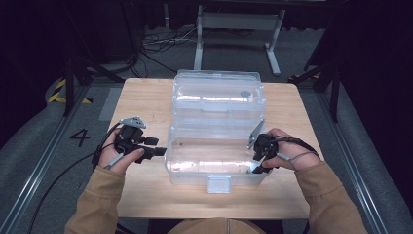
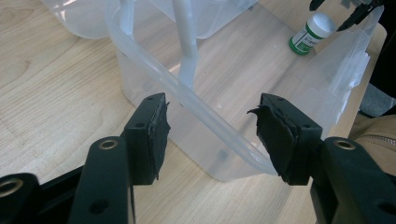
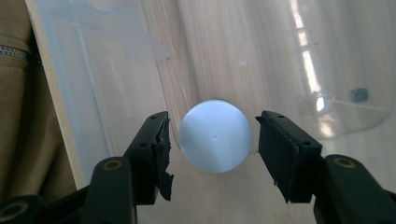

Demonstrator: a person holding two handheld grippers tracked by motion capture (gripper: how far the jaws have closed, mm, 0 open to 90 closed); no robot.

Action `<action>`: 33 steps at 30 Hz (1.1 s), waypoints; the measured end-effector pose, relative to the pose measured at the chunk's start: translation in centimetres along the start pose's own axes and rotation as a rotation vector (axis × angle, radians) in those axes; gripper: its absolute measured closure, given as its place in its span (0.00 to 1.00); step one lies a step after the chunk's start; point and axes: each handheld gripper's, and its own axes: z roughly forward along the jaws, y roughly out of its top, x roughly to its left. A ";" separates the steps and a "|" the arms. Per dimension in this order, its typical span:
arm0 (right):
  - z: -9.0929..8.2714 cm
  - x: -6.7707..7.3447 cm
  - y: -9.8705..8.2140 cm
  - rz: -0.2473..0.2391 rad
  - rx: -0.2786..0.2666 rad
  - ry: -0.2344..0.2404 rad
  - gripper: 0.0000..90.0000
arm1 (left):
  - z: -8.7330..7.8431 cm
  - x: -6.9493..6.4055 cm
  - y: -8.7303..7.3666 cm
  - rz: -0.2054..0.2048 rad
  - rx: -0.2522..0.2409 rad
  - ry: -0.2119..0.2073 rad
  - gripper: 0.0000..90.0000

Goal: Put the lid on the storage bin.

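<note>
I see tan sleeves on both forearms, and a zipper on the same tan garment. My left gripper [image 1: 157, 152] is black, with a grey three-cornered plate and a black cable. My right gripper [image 1: 254, 168] is black too; its jaws carry brass-coloured screw eyelets and worn black pads [image 3: 161, 154].

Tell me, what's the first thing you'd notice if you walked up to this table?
A big clear plastic box sits open in the middle of the wooden table, its lid folded back. Inside, at its right end, stands a small bottle with a white cap, and the right gripper hangs right above it, jaws open on either side of the cap. The left gripper has its open jaws straddling the box's rim at the left end.
</note>
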 end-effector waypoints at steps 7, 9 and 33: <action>-2.2 0.5 -0.6 0.002 -0.116 -0.031 0.49 | 0.1 -0.2 0.1 0.005 0.005 0.001 0.49; -2.6 0.7 -0.7 0.005 -0.134 -0.035 0.49 | 0.1 -0.2 0.1 0.007 0.003 0.002 0.49; -8.8 -1.0 1.1 0.041 -0.427 -0.138 0.51 | -0.6 -0.7 -1.1 -0.012 -0.002 0.023 0.49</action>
